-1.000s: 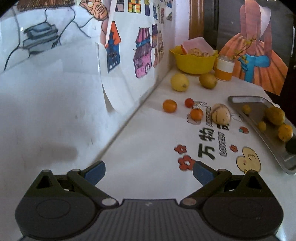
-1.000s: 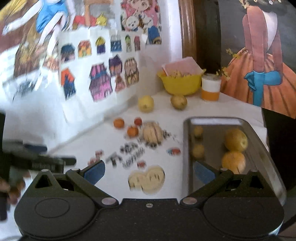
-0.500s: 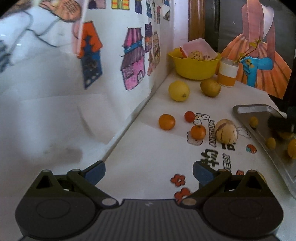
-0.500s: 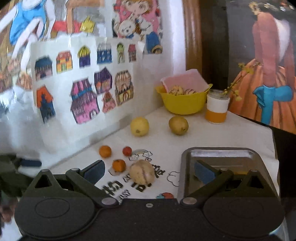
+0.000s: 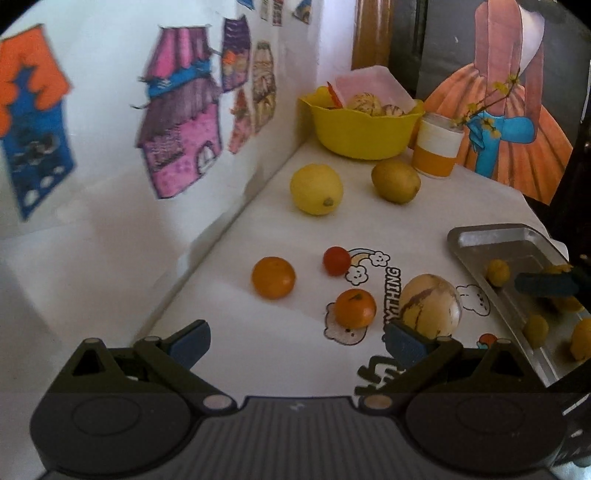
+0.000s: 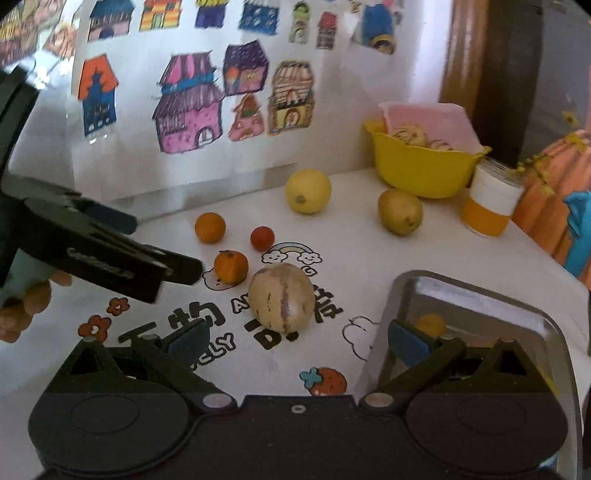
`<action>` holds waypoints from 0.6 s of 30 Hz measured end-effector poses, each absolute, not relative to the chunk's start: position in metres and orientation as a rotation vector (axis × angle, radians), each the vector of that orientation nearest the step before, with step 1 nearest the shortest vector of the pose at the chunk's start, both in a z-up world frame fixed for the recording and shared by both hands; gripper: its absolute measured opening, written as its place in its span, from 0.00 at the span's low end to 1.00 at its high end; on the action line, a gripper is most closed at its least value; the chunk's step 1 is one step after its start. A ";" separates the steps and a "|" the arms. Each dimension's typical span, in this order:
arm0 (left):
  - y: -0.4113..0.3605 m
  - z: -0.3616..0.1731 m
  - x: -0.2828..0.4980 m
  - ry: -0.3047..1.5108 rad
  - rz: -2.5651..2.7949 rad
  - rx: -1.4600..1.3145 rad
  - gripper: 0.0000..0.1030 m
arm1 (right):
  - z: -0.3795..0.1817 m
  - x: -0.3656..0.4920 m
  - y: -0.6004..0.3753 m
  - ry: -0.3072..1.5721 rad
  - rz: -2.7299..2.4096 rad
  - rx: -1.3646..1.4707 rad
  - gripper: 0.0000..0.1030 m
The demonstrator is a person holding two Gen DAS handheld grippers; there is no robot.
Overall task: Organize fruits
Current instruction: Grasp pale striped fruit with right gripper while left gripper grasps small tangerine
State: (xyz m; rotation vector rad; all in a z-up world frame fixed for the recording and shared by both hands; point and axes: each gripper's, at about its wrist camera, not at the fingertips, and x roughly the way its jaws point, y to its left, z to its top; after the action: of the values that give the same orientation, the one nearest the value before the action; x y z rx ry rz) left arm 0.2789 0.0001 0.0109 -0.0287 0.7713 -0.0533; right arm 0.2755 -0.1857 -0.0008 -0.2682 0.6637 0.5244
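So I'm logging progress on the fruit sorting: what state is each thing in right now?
Left gripper: open, holding nothing.
Right gripper: open, holding nothing.
Silver metal tray: holds small yellow fruits.
Yellow plastic bowl: holds striped fruits.
Striped beige melon: loose on table.
Two small oranges: loose on table.

A white wall (image 5: 110, 229) on the left carries coloured house drawings (image 6: 188, 107). The white counter (image 5: 280, 354) bears printed cartoons. At the far corner stands a brown wooden post (image 5: 371, 35), with an orange-dress picture (image 5: 513, 122) right of it.
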 end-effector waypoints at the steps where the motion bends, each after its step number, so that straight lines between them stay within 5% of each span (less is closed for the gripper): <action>1: -0.002 0.009 0.281 0.775 -0.058 -0.024 0.99 | -0.002 0.278 -0.183 0.663 0.528 -0.279 0.99; 6: -0.006 0.003 0.290 0.780 -0.085 -0.012 0.98 | -0.008 0.284 -0.174 0.630 0.500 -0.346 0.97; 18: -0.007 -0.004 0.299 0.770 -0.142 -0.053 0.78 | -0.015 0.299 -0.161 0.632 0.520 -0.346 0.81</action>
State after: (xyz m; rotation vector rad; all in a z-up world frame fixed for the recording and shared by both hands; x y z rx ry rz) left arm 0.2992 -0.0071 -0.0035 -0.0527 0.7701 -0.1418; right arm 0.2986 -0.1608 -0.0154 -0.3464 0.6316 0.5200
